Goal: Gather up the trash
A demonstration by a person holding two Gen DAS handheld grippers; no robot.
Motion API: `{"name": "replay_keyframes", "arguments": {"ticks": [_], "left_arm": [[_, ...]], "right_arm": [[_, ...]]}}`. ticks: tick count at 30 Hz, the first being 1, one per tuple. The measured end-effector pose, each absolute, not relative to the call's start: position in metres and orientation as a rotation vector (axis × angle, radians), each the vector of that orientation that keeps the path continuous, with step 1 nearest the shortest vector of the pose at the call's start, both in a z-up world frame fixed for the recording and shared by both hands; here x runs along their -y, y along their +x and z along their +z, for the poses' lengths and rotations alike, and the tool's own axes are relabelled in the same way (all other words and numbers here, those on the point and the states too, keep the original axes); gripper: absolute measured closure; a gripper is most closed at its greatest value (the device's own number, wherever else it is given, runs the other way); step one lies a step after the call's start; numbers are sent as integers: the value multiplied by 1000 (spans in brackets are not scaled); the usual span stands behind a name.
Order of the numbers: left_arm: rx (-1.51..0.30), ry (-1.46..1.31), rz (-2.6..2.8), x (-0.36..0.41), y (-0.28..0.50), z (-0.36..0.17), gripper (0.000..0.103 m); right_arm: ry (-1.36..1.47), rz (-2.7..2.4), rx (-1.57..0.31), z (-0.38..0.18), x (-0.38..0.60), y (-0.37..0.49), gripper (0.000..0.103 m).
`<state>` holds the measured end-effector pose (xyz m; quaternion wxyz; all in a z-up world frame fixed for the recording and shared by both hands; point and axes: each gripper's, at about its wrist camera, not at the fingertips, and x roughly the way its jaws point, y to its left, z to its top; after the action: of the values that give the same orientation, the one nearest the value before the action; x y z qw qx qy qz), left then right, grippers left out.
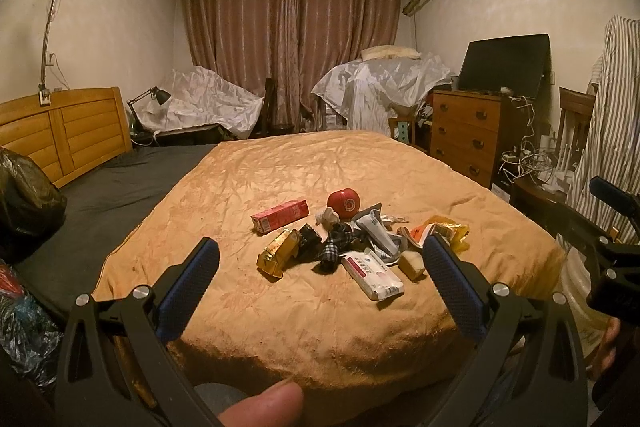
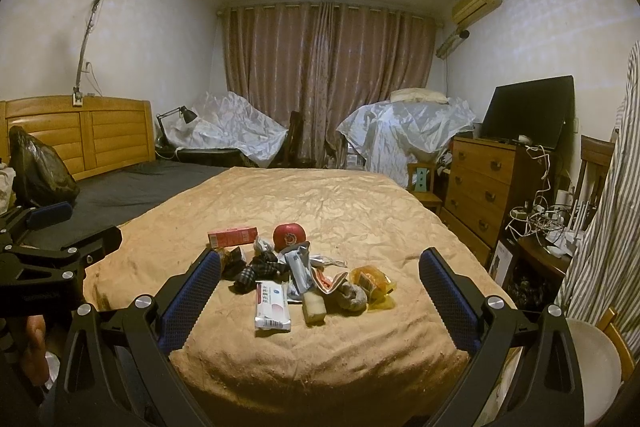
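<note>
A pile of trash lies on the tan bedspread [image 1: 304, 163]: a pink carton [image 1: 280, 215], a red apple [image 1: 344, 203], a gold wrapper [image 1: 278, 253], a checked cloth [image 1: 336, 247], a white tissue pack [image 1: 373, 273], a crumpled tube [image 1: 376, 231], a yellow wrapper [image 1: 446, 229]. My left gripper [image 1: 320, 259] is open, held above the bed's near edge before the pile. My right gripper [image 2: 320, 275] is open too, in front of the same pile: tissue pack [image 2: 273, 305], apple [image 2: 289, 235], carton [image 2: 232, 235], sponge-like block [image 2: 314, 307]. Both are empty.
A full black bag [image 2: 38, 169] sits on the dark sheet at left by the wooden headboard [image 1: 68, 131]. A wooden dresser [image 2: 480, 183] with a monitor stands right, with cables beside it. A white bucket [image 2: 592, 359] stands at the bed's near right corner.
</note>
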<state>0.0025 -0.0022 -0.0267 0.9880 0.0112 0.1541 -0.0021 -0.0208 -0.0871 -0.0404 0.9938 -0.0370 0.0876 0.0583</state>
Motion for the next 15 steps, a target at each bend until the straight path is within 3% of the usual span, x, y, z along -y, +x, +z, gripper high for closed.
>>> {"name": "replay_keyframes", "arguments": {"ticks": [15], "left_arm": [[-329, 25, 0, 0, 7, -33, 5]], "right_arm": [[-75, 117, -180, -44, 88, -19, 4]]}}
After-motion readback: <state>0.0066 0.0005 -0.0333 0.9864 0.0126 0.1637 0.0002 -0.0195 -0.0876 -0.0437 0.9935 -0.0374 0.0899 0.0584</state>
